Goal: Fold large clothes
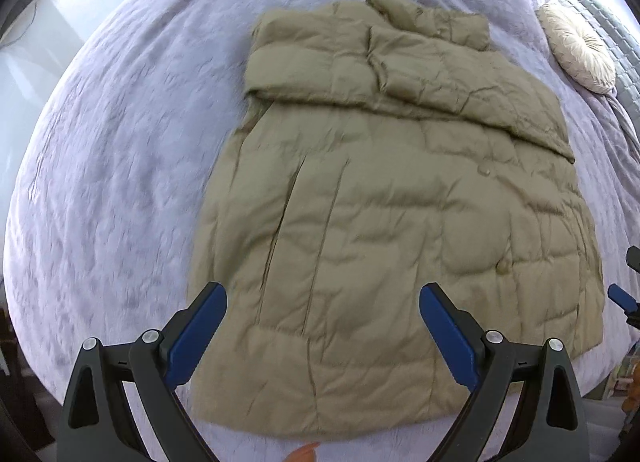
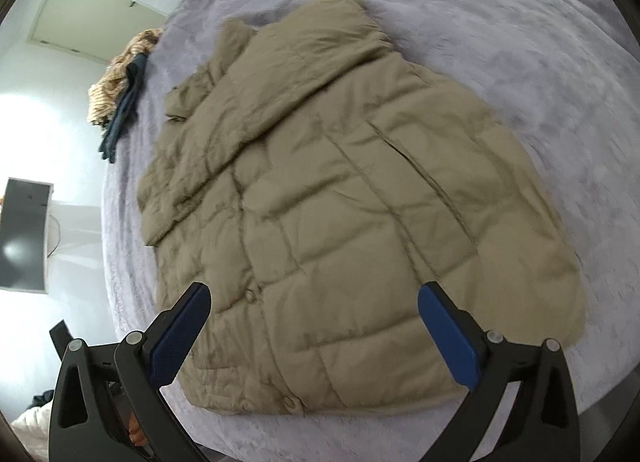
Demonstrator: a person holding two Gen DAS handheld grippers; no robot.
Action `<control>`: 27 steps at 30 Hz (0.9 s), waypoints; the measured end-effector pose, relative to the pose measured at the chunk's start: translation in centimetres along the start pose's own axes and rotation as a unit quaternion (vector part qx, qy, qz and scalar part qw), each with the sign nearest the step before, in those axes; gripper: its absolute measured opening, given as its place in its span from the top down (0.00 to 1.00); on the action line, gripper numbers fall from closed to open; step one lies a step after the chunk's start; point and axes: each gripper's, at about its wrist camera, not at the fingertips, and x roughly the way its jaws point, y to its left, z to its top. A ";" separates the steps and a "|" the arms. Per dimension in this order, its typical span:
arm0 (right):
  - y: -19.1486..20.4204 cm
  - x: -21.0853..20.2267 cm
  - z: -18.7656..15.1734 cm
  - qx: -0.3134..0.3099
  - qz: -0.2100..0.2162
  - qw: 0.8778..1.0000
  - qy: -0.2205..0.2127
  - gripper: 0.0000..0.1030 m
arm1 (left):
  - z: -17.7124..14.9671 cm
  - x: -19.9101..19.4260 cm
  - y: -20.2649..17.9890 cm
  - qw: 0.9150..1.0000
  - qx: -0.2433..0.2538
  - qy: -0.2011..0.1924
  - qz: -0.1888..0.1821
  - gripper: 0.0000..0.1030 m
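1. The quilted khaki jacket (image 1: 384, 221) lies flat on the lavender bed cover (image 1: 120, 181), sleeves folded in across the chest; its long axis runs from the hem at the bed's near edge away to the collar (image 1: 394, 5) toward the far side.
2. The left gripper (image 1: 324, 302) hangs over the hem, fingers spread wide and holding nothing; the right gripper (image 2: 314, 302) is likewise spread and empty above the hem — the jacket lies straight ahead of both.
3. Judged from the views, the left gripper sits nearer the hem's left corner, the right nearer the buttoned side (image 2: 289, 402); a hem-to-collar fold would travel along that long axis.
4. No brand, label or writing can be read — the blur hides fine detail.
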 end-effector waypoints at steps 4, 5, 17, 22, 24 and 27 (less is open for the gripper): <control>-2.0 -0.5 -0.5 0.031 -0.036 0.999 -0.004 0.00 | -1.4 0.1 0.9 1.000 0.000 0.014 0.007 0.05; -2.4 -0.6 -0.6 0.036 -0.041 0.999 -0.003 0.00 | -1.8 0.0 1.2 1.000 -0.002 0.015 0.008 0.05; -6.9 -0.7 -3.9 0.100 0.010 0.993 0.064 0.00 | -7.6 0.2 9.4 0.987 -0.122 0.062 -0.084 0.05; -9.3 -0.7 -5.9 0.141 0.035 0.987 0.070 0.00 | -10.2 1.7 10.7 0.970 -0.156 0.097 -0.157 0.06; -10.7 -0.3 -6.5 0.168 0.048 0.982 0.070 0.00 | -10.9 2.7 10.8 0.962 -0.172 0.115 -0.178 0.05; -12.1 0.3 -7.0 0.199 0.055 0.976 0.065 0.00 | -11.7 4.3 10.5 0.954 -0.194 0.131 -0.190 0.05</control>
